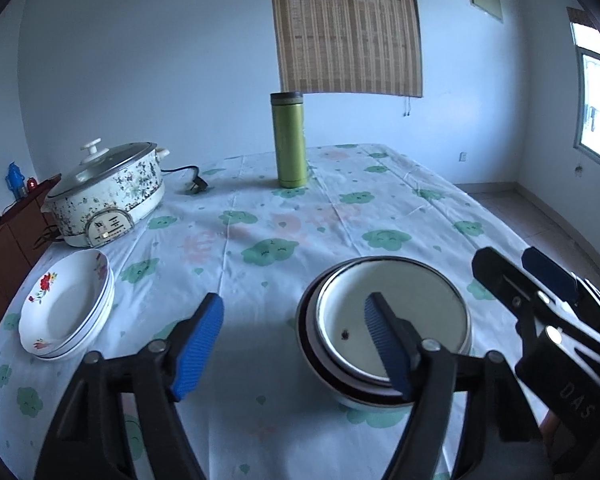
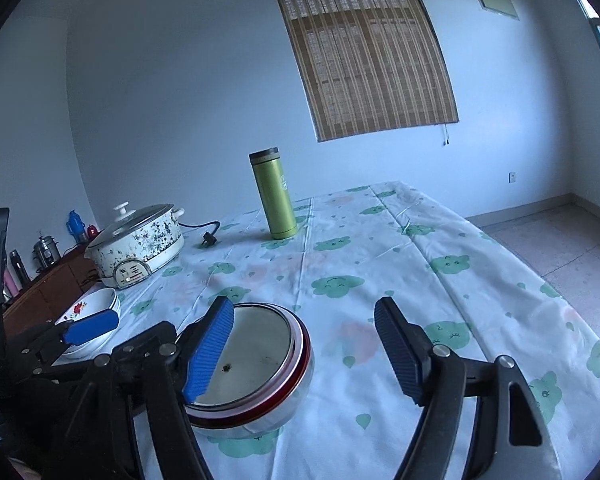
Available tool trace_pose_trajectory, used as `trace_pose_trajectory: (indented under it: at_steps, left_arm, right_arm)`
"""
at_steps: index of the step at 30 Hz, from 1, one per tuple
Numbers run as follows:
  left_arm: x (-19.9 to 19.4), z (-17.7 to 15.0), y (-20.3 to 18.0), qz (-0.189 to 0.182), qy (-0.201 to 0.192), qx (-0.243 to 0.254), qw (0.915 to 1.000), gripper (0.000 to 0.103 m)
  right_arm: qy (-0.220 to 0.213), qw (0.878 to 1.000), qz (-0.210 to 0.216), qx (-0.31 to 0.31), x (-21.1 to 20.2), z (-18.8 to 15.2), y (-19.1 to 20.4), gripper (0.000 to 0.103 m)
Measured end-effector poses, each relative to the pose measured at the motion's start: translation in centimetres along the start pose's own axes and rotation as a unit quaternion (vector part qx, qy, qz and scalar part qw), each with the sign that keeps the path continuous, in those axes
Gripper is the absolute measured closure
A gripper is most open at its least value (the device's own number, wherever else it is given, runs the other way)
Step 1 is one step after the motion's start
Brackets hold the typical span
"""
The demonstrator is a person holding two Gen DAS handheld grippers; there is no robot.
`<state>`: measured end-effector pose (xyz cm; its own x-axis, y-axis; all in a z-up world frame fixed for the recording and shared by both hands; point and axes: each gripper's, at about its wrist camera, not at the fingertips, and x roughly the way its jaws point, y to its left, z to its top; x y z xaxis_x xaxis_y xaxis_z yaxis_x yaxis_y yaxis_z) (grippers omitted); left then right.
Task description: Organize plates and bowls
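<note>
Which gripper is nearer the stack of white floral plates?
Left. The left gripper hovers between the stack of white floral plates and the nested metal bowls; the right gripper sits beyond those bowls, farther away.

Nested metal bowls (image 1: 388,332) sit upright on the tablecloth, well apart from stacked white floral plates (image 1: 66,306).

Nested bowls (image 1: 384,332) at 5 o'clock look like glossy metal; the stacked plates (image 1: 66,308) at 8 o'clock are smooth glazed ceramic. The tablecloth (image 1: 340,216) is matt printed cloth, the flask (image 1: 290,140) brushed metal. Both grippers' pads (image 2: 210,350) are ribbed blue rubber.
</note>
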<state>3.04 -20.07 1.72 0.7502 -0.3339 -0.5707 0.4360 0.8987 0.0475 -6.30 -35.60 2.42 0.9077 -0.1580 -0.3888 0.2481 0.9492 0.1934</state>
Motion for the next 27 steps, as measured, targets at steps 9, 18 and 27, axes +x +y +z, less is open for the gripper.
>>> trace_pose_trajectory:
  at_steps: [9,18,27]
  left_arm:
    - [-2.3,-0.7,0.1,-0.004,-0.050,0.003,0.9987,0.000]
    - [-1.9,-1.8,0.6,0.024,-0.035,-0.005,0.9991,0.000]
    - [-2.6,-2.5,1.9,0.013,-0.057,-0.028,0.9979,0.000]
  right_arm:
    - [-0.082,0.996,-0.025,-0.027,-3.0,-0.1,0.3,0.018]
    - [-0.111,0.993,-0.034,-0.020,-4.4,-0.2,0.0,0.017]
    - [-0.101,0.995,-0.019,0.007,-4.9,-0.3,-1.2,0.017]
